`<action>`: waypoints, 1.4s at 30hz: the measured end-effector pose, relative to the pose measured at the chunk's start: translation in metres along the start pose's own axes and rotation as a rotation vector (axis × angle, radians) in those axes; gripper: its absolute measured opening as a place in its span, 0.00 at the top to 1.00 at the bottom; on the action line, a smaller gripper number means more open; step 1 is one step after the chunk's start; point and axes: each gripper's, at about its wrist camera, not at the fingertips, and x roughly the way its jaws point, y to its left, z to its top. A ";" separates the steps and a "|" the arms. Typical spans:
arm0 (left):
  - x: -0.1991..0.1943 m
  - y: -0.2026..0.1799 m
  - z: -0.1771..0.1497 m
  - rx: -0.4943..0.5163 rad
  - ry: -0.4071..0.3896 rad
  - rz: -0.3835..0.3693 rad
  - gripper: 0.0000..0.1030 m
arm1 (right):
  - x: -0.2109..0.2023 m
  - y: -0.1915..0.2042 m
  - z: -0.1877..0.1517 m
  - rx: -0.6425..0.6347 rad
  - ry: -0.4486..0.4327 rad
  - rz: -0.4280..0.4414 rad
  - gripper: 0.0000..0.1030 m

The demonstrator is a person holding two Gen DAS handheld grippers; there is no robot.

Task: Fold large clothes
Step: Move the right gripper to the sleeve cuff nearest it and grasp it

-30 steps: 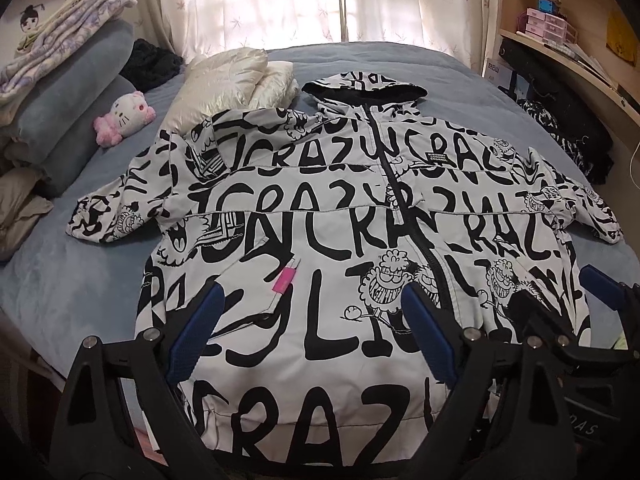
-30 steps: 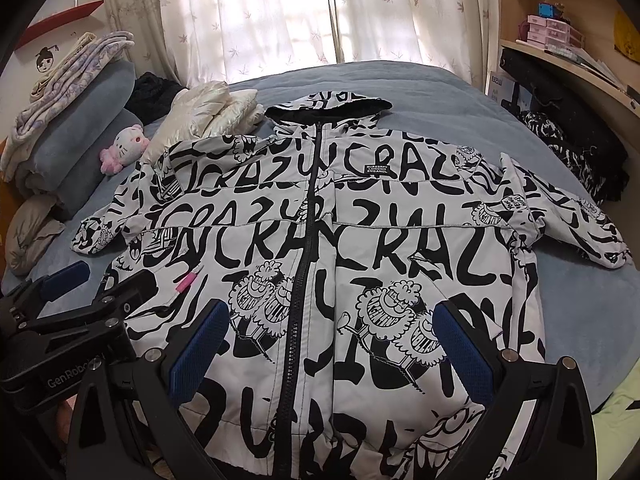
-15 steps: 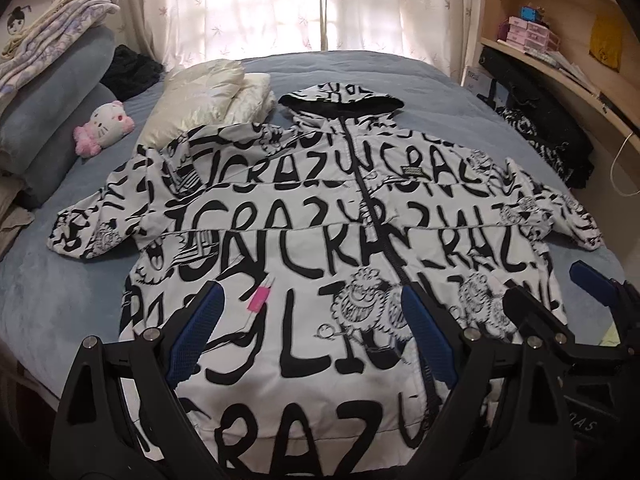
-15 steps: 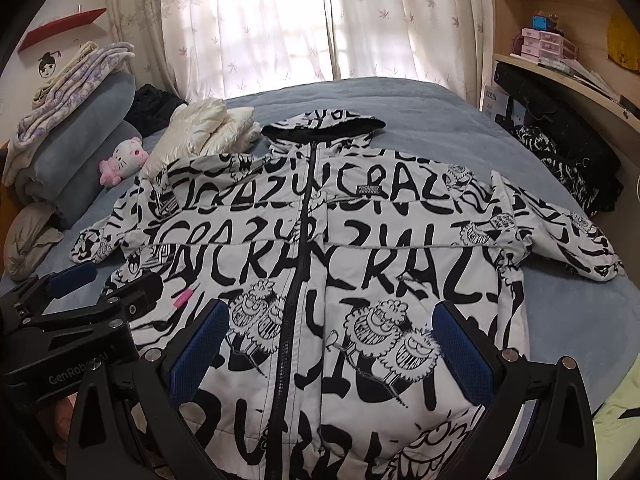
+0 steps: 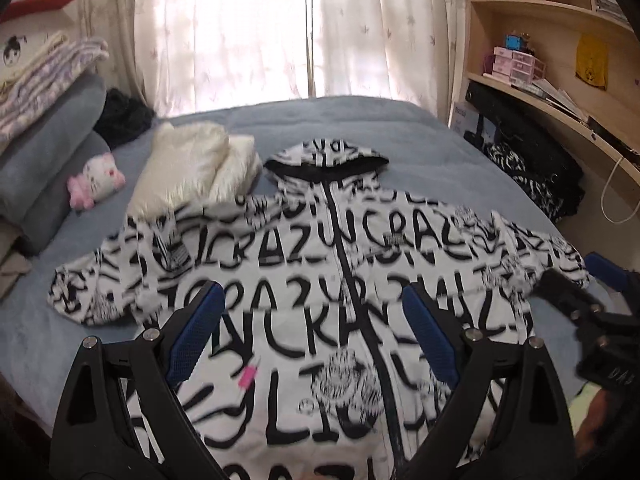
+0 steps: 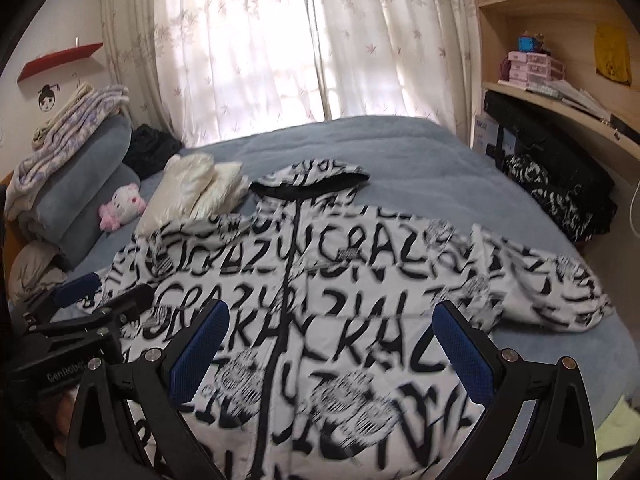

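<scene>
Both tongs, left tongs (image 5: 312, 336) and right tongs (image 6: 332, 352), hover spread and empty above the hooded jacket (image 5: 320, 272), which lies flat and zipped on the bed (image 5: 380, 128), hood toward twelve o'clock. Folding well likely means pinching each sleeve near its cuff and drawing it inward across the chest.

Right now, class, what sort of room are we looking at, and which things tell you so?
Most likely a bedroom: a blue-covered bed under the jacket, a plush toy by stacked bedding, and curtains.
</scene>
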 end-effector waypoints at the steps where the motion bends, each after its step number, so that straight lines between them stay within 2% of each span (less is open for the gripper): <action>1: 0.000 -0.003 0.008 0.000 -0.012 -0.009 0.13 | -0.002 -0.008 0.007 0.007 -0.006 -0.006 0.00; 6: 0.015 -0.026 0.045 0.010 -0.040 -0.058 0.13 | -0.005 -0.064 0.048 0.085 0.000 -0.028 0.00; 13: 0.054 -0.060 0.085 -0.024 -0.036 -0.110 0.13 | -0.009 -0.159 0.095 0.169 -0.002 -0.143 0.00; 17: 0.087 -0.088 0.096 -0.021 -0.026 -0.127 0.13 | -0.009 -0.221 0.111 0.226 0.014 -0.193 0.00; 20: 0.115 -0.108 0.097 -0.009 0.014 -0.152 0.13 | -0.005 -0.265 0.114 0.278 0.040 -0.230 0.00; 23: 0.142 -0.133 0.091 0.015 0.055 -0.191 0.13 | 0.004 -0.300 0.104 0.335 0.082 -0.258 0.00; 29: 0.185 -0.184 0.062 0.084 0.081 -0.168 0.13 | 0.030 -0.369 0.068 0.442 0.172 -0.324 0.00; 33: 0.203 -0.205 0.042 0.098 0.113 -0.168 0.13 | 0.050 -0.405 0.033 0.528 0.236 -0.356 0.00; 38: 0.222 -0.225 0.027 0.123 0.139 -0.171 0.13 | 0.070 -0.455 -0.013 0.701 0.310 -0.360 0.00; 42: 0.232 -0.241 0.022 0.169 0.114 -0.112 0.13 | 0.085 -0.481 -0.044 0.782 0.345 -0.372 0.00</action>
